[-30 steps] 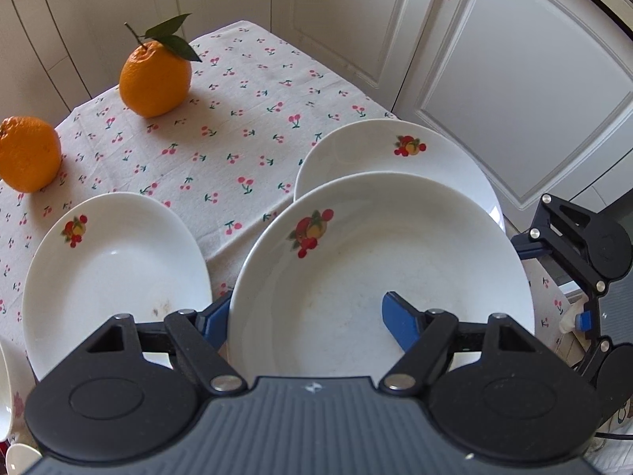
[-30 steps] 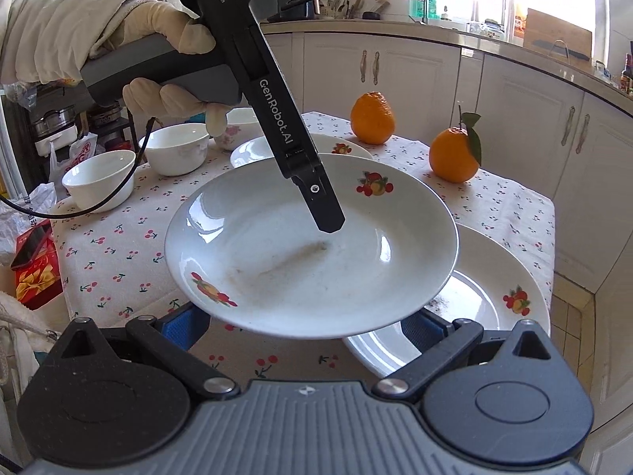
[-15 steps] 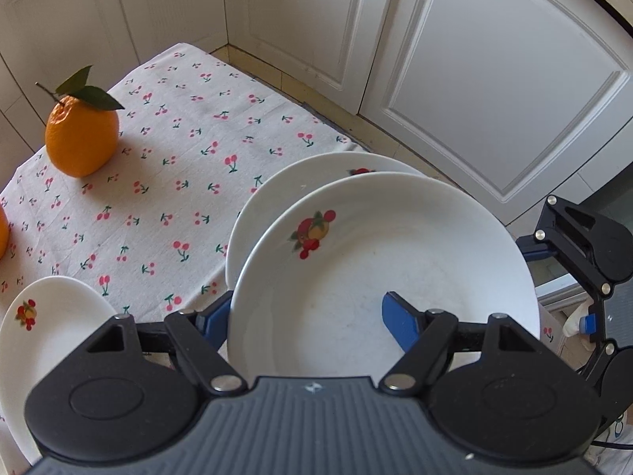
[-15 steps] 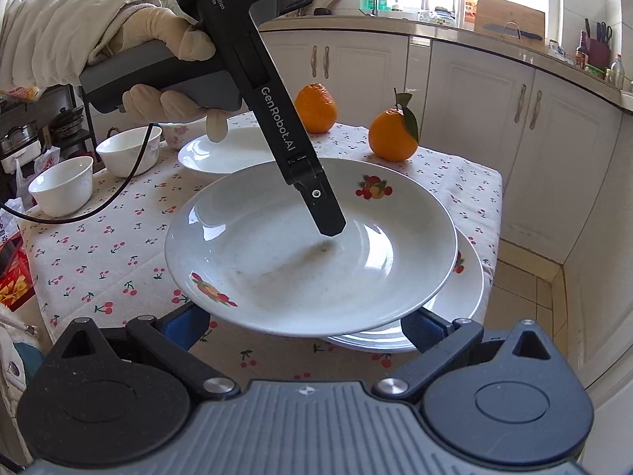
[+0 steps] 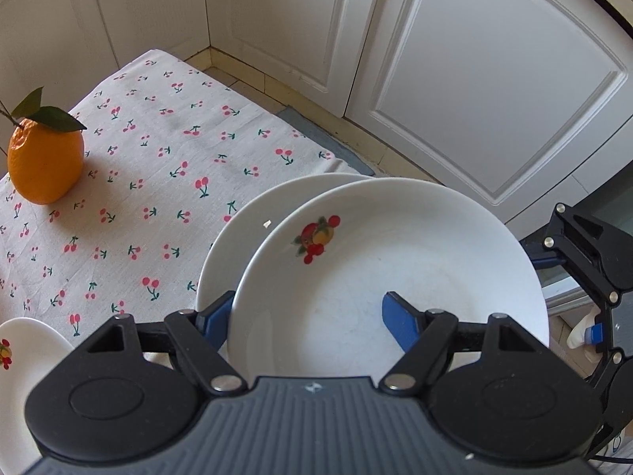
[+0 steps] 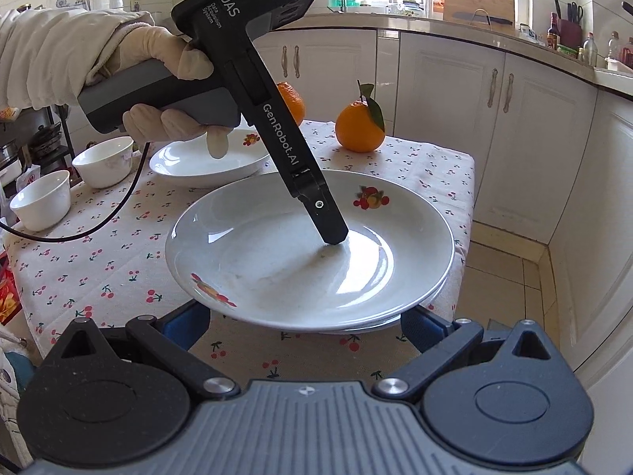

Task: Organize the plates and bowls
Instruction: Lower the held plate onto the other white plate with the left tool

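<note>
My left gripper (image 5: 308,320) is shut on the near rim of a white plate with fruit motifs (image 5: 395,261), one blue pad inside the bowl of the plate, the other outside under the rim. From the right wrist view its finger (image 6: 328,221) presses into the held plate (image 6: 277,261), gripped by a gloved hand (image 6: 158,59). This plate sits almost fully over a second matching plate (image 5: 237,245) at the table's corner; whether they touch I cannot tell. My right gripper (image 6: 302,324) is open, its pads wide apart below the plate's near edge.
A third plate (image 6: 198,162) and two white bowls (image 6: 105,160) (image 6: 41,202) stand further back on the cherry-print cloth (image 6: 99,261). Two oranges (image 6: 360,128) (image 6: 292,103) sit near the far edge. White cabinets (image 5: 474,79) stand close beyond the table corner.
The left gripper has carried the plate sideways until it covers the second plate at the table's corner. The right gripper followed alongside, still open.
</note>
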`<state>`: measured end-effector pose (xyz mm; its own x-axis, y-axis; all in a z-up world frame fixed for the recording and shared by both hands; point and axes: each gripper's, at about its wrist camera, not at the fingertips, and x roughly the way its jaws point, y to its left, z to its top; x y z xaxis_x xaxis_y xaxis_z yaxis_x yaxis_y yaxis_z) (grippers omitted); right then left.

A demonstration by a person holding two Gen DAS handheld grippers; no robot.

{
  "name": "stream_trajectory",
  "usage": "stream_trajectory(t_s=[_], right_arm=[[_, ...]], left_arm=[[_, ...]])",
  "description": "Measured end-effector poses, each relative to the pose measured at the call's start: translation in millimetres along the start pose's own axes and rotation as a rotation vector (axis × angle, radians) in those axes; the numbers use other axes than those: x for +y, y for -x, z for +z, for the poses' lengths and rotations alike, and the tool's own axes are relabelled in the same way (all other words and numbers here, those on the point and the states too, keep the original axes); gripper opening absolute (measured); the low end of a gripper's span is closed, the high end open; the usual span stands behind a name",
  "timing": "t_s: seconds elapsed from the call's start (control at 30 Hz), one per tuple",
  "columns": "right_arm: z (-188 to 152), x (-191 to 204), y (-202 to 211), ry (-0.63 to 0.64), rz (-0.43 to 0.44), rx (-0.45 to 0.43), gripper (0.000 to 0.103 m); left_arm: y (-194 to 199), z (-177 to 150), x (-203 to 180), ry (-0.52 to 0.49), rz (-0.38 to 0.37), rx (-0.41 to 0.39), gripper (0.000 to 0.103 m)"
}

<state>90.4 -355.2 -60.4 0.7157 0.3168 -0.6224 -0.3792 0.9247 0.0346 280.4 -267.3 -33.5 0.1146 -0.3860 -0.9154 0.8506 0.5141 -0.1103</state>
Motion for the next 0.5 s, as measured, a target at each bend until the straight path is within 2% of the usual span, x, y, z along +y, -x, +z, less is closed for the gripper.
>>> stream_trajectory(t_s=[0.5], right_arm=[[2, -8, -3, -0.024, -0.023, 0.008, 0.103]], left_arm=[[-16, 6, 7, 0.014, -0.017, 0.01, 0.077]])
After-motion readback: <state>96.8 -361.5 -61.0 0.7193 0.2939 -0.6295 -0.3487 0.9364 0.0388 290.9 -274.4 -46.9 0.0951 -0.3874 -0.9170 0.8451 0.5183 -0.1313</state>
